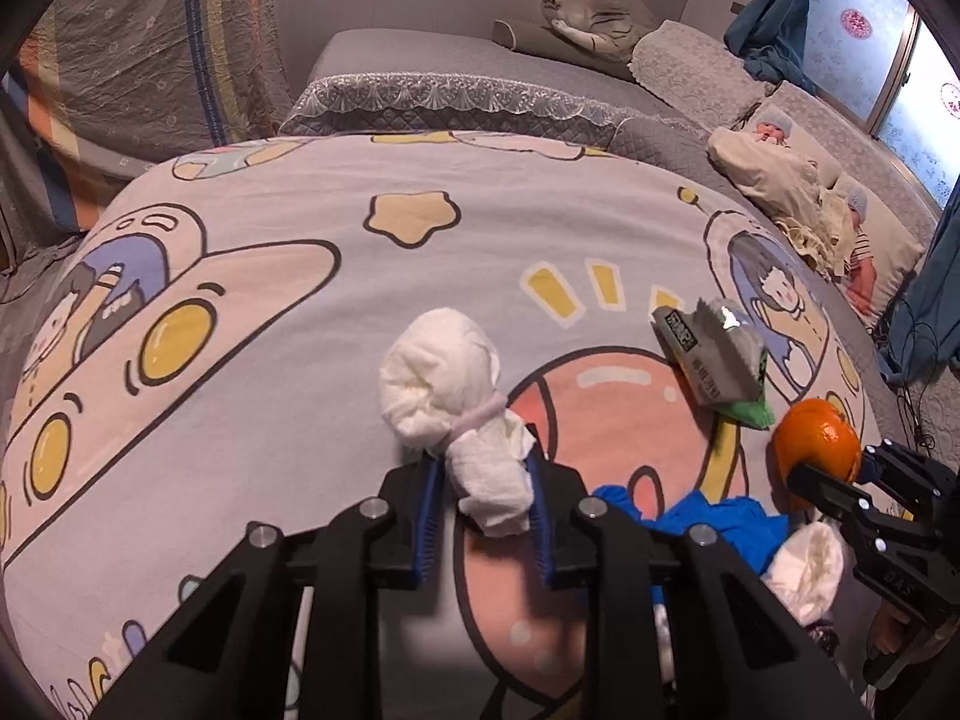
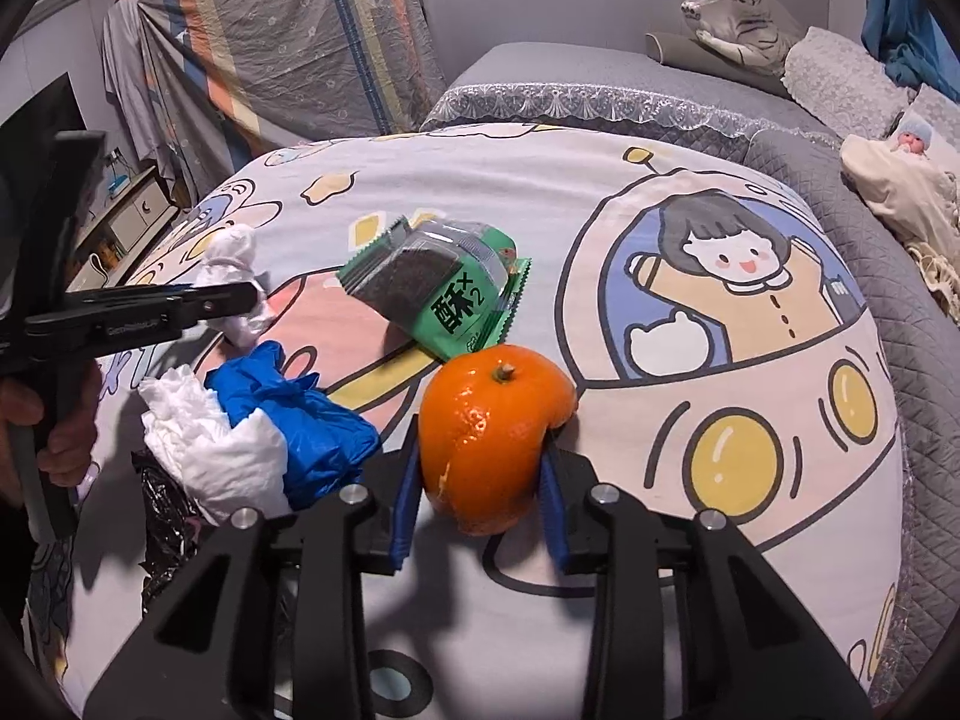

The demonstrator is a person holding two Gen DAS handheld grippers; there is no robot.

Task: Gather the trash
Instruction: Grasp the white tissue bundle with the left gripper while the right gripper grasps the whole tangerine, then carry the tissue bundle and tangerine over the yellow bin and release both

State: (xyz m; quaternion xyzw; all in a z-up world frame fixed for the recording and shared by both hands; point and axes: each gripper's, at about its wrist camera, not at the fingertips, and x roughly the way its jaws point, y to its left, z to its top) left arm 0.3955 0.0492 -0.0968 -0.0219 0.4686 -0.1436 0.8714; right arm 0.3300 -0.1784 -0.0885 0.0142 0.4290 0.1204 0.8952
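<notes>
Bedding (image 2: 540,192) printed with cartoon spaceships covered the bed; left gripper (image 1: 480,498) jaws clamped a tissue wad (image 1: 444,402), right gripper (image 2: 480,492) jaws pinched orange peel (image 2: 486,426).

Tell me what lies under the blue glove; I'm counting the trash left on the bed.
A crumpled white tissue lies against the blue glove, with black plastic below it. Whatever sits directly beneath the glove is covered.

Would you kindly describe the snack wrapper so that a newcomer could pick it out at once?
Start at the cartoon-print bedspread and find the orange peel in the right gripper. Just beyond the peel lies the green snack wrapper. Unlike the white tissues and blue glove nearby, it is glossy, zigzag-edged, and printed with bold black characters.
</notes>
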